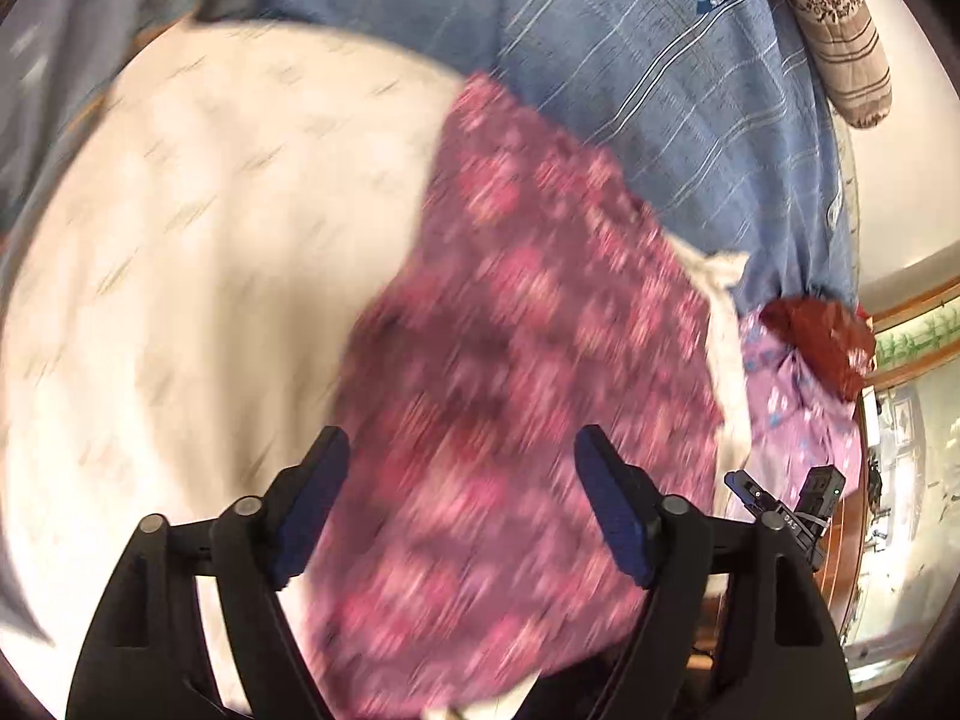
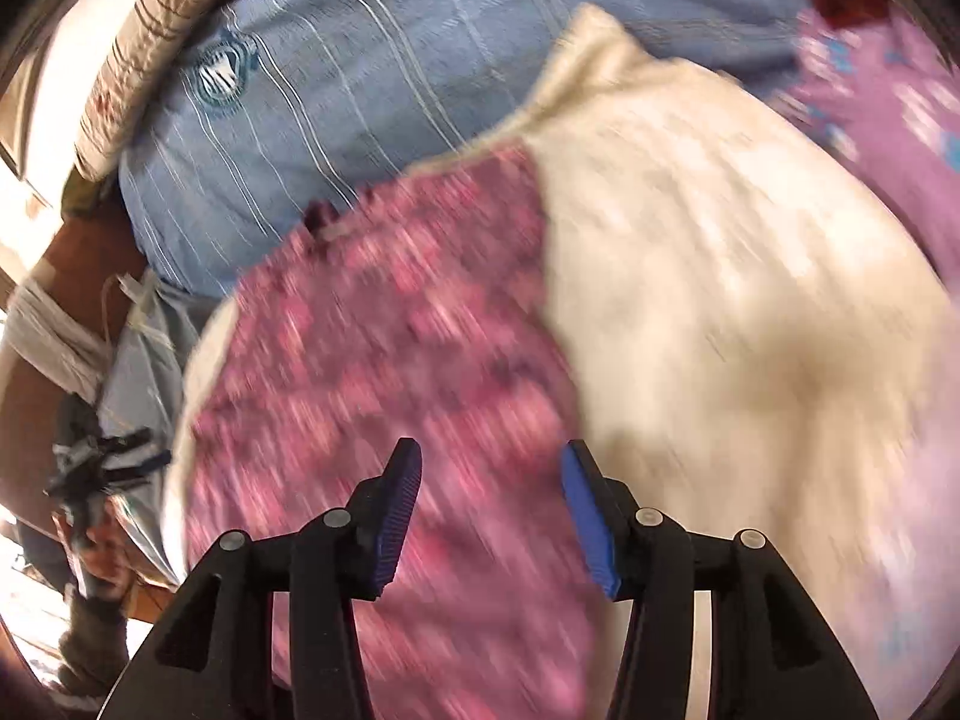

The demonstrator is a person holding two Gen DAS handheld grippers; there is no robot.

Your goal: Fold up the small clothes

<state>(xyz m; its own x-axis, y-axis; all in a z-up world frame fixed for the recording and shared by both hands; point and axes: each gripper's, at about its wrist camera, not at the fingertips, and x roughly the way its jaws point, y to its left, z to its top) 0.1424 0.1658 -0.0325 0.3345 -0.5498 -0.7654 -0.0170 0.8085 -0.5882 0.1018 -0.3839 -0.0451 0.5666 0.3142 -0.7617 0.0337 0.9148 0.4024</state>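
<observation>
A magenta patterned garment (image 1: 510, 360) lies spread on a cream cloth (image 1: 210, 240), blurred in both views. My left gripper (image 1: 462, 450) hovers over its near part with the jaws wide apart and nothing pinched between the blue pads. In the right wrist view the same garment (image 2: 372, 360) lies under my right gripper (image 2: 489, 456), which is also open and holds nothing. The cream cloth (image 2: 720, 270) stretches to its right. Each gripper shows small in the other's view: the right gripper (image 1: 780, 489) at the garment's far side, the left gripper (image 2: 108, 462) at the left edge.
A blue striped cloth with a round emblem (image 1: 660, 90) lies behind the garment. A brown-patterned roll (image 1: 840, 30) sits at the back. Red cloth (image 1: 822, 342) and lilac printed cloth (image 1: 798, 420) are heaped to one side. A hand (image 2: 102, 564) holds the left gripper's handle.
</observation>
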